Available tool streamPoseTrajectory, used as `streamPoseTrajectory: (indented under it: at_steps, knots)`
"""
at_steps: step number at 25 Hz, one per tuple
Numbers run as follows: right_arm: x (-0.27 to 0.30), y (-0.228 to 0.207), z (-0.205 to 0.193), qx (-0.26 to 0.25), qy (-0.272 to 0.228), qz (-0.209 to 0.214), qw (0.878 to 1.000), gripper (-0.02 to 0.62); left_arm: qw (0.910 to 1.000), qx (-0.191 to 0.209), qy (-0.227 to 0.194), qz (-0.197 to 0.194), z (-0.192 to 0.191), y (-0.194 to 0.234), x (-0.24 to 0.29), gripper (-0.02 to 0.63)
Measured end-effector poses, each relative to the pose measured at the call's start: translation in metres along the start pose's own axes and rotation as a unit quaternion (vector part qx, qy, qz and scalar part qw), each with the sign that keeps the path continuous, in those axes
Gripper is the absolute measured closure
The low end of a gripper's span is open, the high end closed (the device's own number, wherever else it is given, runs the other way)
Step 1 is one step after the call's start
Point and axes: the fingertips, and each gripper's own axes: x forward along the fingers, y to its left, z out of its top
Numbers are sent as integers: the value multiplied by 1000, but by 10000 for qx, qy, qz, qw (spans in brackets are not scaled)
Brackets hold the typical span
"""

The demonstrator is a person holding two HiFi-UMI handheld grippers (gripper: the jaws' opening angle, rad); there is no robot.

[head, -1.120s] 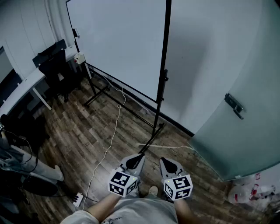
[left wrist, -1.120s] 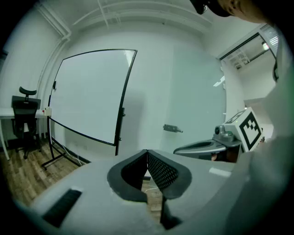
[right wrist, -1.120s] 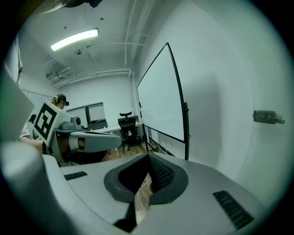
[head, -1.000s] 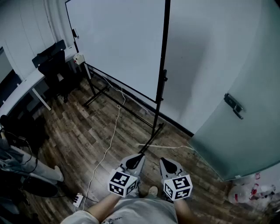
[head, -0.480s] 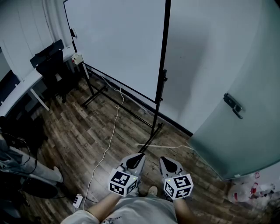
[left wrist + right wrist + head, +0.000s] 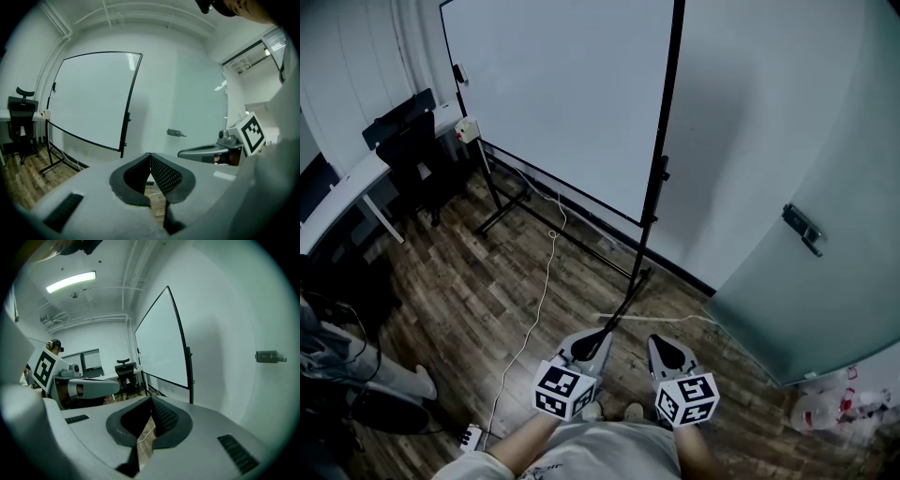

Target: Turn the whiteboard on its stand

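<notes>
Head view with both gripper views. The left gripper (image 6: 150,155) and the right gripper (image 6: 151,398) are held side by side, near the person's body, each bearing a cube with black-and-white square markers (image 6: 562,390). Both pairs of jaws are pressed together at their tips, with nothing between the black ribbed pads. The large white rectangular whiteboard (image 6: 553,94) stands upright at the far left of the scene, close in front of the white wall (image 6: 731,112) and well apart from both grippers. It is carried by a black metal stand (image 6: 659,183), whose right upright runs along the board's right edge. A slanted black foot bar (image 6: 623,305) reaches across the floor toward the near side, and in the head view its near end appears just beyond the left gripper. A thin white cable (image 6: 539,291) trails over the dark wood-plank floor (image 6: 469,291) from the board's base toward the near left. A black office chair (image 6: 408,141) and a white desk (image 6: 347,192) stand at the left. A frosted glass door with a metal handle (image 6: 803,230) fills the right side.
</notes>
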Motion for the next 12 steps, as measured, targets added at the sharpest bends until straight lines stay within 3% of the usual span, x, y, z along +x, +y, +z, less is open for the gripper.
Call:
streamPoseTrajectory:
  at_steps: [12]
  knots:
    - [13, 5, -9, 134, 20, -286, 9995, 588, 9997, -42, 27, -222, -7, 21, -3, 595]
